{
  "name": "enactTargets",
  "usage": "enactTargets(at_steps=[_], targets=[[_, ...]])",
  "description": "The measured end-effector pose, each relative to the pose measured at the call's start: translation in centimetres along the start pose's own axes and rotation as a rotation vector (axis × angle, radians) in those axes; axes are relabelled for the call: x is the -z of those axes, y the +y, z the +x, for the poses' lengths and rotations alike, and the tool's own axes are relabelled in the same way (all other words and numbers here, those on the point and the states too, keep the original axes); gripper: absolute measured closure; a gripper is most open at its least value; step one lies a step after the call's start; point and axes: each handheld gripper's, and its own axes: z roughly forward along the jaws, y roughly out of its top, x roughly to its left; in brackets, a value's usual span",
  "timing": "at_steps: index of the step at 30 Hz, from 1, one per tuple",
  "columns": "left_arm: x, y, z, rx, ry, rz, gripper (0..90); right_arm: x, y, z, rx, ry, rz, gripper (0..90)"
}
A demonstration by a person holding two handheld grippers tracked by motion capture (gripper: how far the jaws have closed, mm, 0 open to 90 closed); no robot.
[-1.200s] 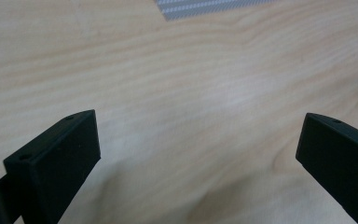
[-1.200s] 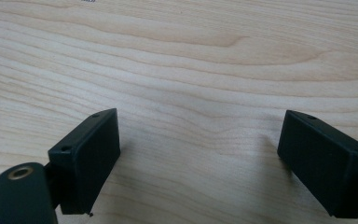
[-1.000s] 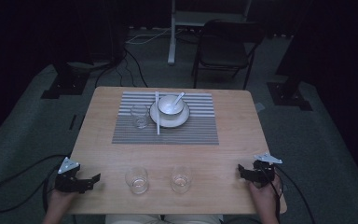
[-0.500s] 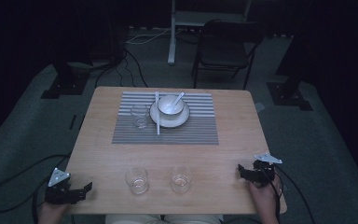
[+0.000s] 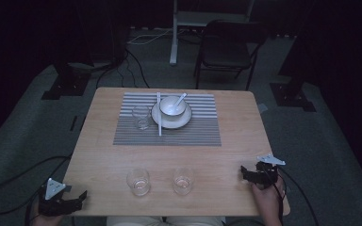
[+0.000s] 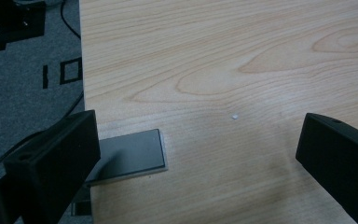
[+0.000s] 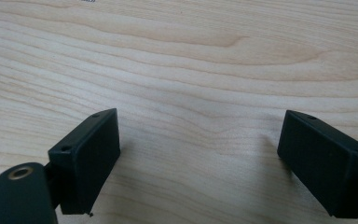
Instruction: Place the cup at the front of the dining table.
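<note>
Two clear glasses are standing near the front edge of the table (image 5: pixel 103 155): the left glass (image 5: pixel 138 181) and the right glass (image 5: pixel 183 181), side by side and apart from each other. Farther back a striped placemat (image 5: pixel 198 132) is lying on the table, carrying a third glass (image 5: pixel 141 117), a white plate (image 5: pixel 184 123) with a white bowl (image 5: pixel 171 105) on it, a spoon (image 5: pixel 180 99) leaning in the bowl, and a pale stick (image 5: pixel 159 113) lying across the plate's left rim. Nothing is standing between either of the tongs and the two front glasses.

The left tongs (image 5: pixel 66 203) are hanging just off the table's front left corner, pointing right toward the left glass; in the left gripper view their jaws are spread wide, gripping nothing, over the table edge and grey floor (image 6: pixel 23 93). The right tongs (image 5: pixel 257 175) are resting low near the front right corner, pointing left toward the right glass, a hand (image 5: pixel 266 195) behind them; the right gripper view shows the jaws released over bare wood.

Compared with a second ago, the left tongs have been drawing back and outward, from over the table to beyond its corner. The right tongs are keeping their place.
</note>
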Motion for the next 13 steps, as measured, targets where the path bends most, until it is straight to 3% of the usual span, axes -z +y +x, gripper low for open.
enactTargets(at_steps=[3,6,9,13], targets=[[0.4,-0.11,-0.23,-0.016,0.043,-0.007,0.0,0.01,0.0,-0.02,-0.003,-0.003,0.0,12.3],[0.7,-0.29,-0.2,-0.013,0.051,-0.027,0.0,0.01,0.01,-0.03,-0.004,-0.005,0.001,12.3],[0.72,-0.42,-0.35,-0.035,0.089,-0.018,0.0,0.0,0.01,-0.04,-0.005,-0.005,0.001,12.3],[0.66,-0.19,-0.5,-0.044,0.084,-0.017,0.0,0.0,0.02,-0.06,-0.006,-0.006,0.001,12.3]])
